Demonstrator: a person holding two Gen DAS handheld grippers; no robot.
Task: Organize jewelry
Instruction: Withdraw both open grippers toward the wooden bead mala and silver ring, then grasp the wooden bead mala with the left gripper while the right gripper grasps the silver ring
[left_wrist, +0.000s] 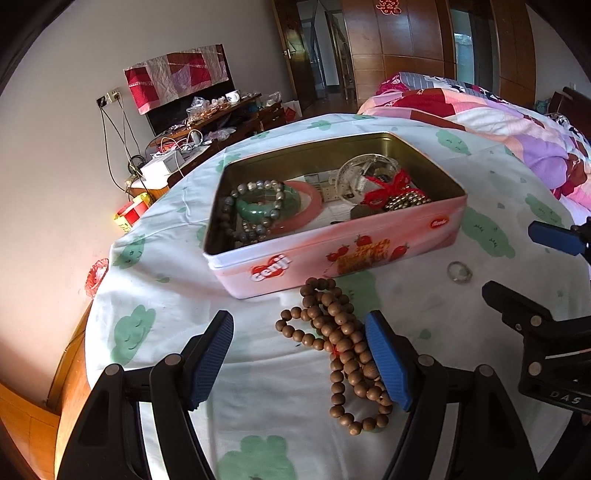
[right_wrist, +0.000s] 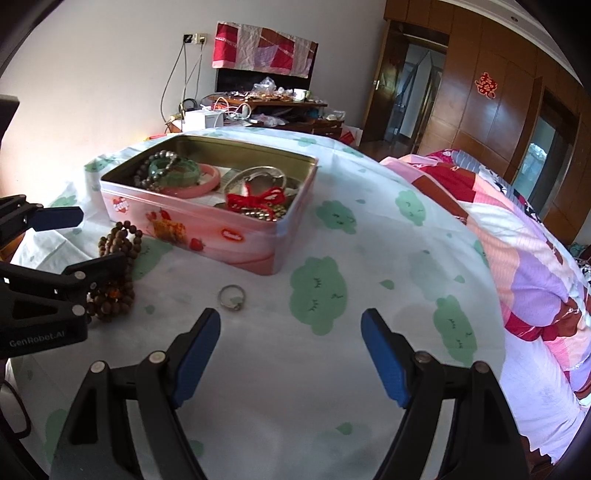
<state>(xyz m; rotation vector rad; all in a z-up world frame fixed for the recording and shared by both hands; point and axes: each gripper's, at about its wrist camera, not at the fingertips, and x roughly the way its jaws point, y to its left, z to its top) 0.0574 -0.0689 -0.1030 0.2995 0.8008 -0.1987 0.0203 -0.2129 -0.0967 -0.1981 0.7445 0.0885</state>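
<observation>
Whole wooden bead strand (left_wrist: 340, 347) only in left view.

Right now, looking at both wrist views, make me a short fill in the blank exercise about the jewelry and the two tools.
1. The wooden bead strand lies on the cloth, ____ the pink tin.
2. The silver ring lies on the cloth with nothing gripping it, nearest the ____ tool.
3. The left tool has its jaws ____.
4. The green bangle rests ____ the tin.

Missing words: outside; right; open; inside
</observation>
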